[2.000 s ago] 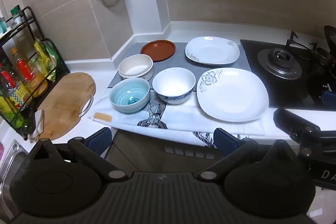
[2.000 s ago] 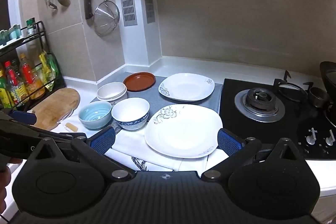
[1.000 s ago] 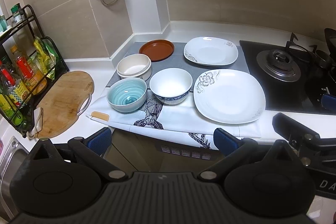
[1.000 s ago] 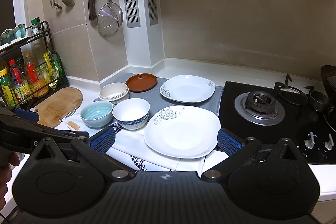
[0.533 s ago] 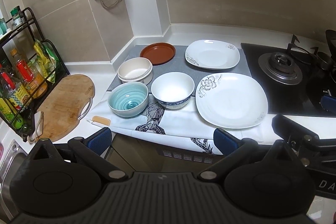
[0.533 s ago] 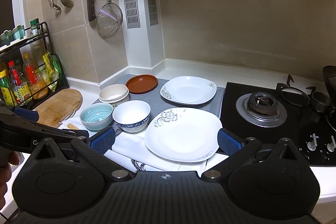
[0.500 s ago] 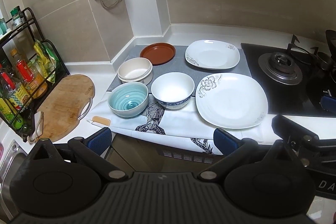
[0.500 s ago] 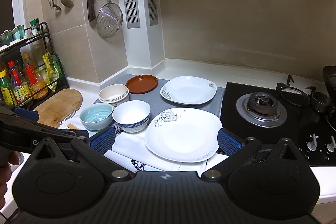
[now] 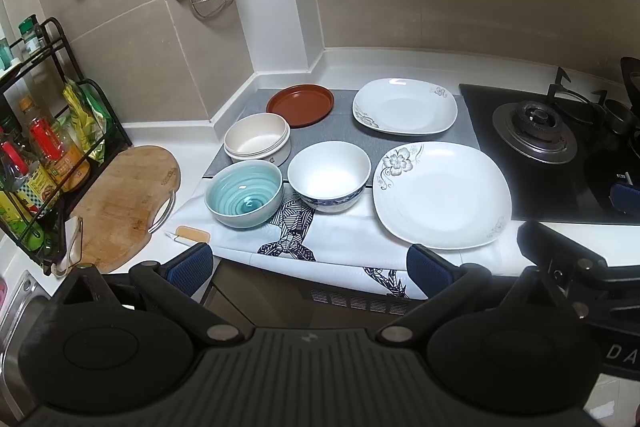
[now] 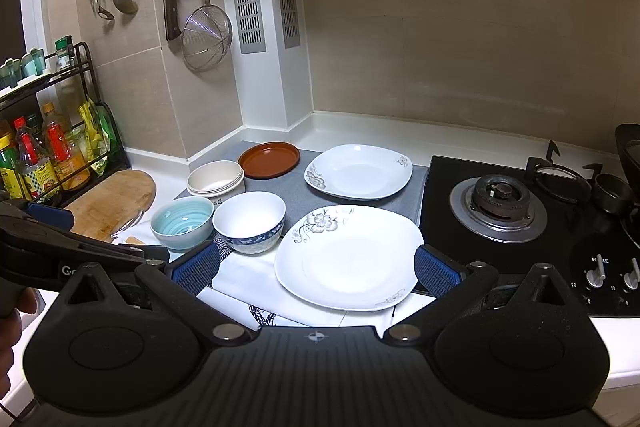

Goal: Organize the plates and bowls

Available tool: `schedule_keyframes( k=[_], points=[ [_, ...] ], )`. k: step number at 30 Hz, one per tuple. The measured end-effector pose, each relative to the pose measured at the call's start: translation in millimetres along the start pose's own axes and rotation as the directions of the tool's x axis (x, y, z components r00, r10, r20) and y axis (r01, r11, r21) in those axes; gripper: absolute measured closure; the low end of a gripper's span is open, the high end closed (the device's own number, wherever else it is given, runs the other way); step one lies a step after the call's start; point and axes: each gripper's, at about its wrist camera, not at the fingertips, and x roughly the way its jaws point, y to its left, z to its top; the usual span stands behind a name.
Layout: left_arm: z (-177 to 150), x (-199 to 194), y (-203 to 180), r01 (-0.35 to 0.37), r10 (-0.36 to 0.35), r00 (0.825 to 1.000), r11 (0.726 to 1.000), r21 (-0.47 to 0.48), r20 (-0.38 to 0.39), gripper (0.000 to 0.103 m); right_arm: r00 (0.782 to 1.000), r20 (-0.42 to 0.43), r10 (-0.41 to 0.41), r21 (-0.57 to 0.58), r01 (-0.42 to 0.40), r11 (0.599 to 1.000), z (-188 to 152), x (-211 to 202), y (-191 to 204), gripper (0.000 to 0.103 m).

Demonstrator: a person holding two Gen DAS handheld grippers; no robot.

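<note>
Nothing looks sorted yet: the big white plate (image 9: 442,195), the smaller white plate (image 9: 405,106) and the brown plate (image 9: 300,99) lie apart on the counter (image 9: 400,63) left of the stove (image 9: 536,131), with the blue bowl (image 9: 244,193), white bowl (image 9: 329,175) and cream bowls (image 9: 257,142) separate. The left gripper (image 9: 310,265) and right gripper (image 10: 316,269) hang short of the counter, jaws apart, holding nothing; all the stacking seems left to do.

Dim, warm indoor light from above, brightest on the white tabletop (image 9: 400,65) and the large white plate (image 10: 352,259). Small glare streak on the far plate (image 9: 404,107). Soft shadows under the bowls. Strong fisheye bending of wall lines, black vignette in corners. Sharp mid-frame; slightly soft at the dark hand-held gripper (image 10: 316,267) body.
</note>
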Motion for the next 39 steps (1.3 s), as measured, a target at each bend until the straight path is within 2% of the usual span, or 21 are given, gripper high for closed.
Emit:
schedule_keyframes(
  k=[32, 36, 39],
  points=[
    [6.8, 24.4, -1.0, 0.007, -0.007, 0.999, 1.0, 0.005, -0.032, 0.0, 0.999, -0.038, 0.006, 0.018, -0.005, 1.0, -0.1, 23.8, -5.4, 0.0],
    [10.3, 34.5, 2.1, 0.026, -0.026, 0.999, 1.0, 0.006, -0.047, 0.0, 0.999, -0.047, 0.003, 0.023, -0.002, 1.0, 0.2, 29.2, -5.1, 0.0],
    [11.1, 47.2, 7.2, 0.067, -0.067, 0.996, 0.998, -0.004, -0.066, 0.0, 0.998, -0.066, -0.004, 0.014, 0.005, 1.0, 0.9, 37.7, -5.3, 0.0]
  ],
)
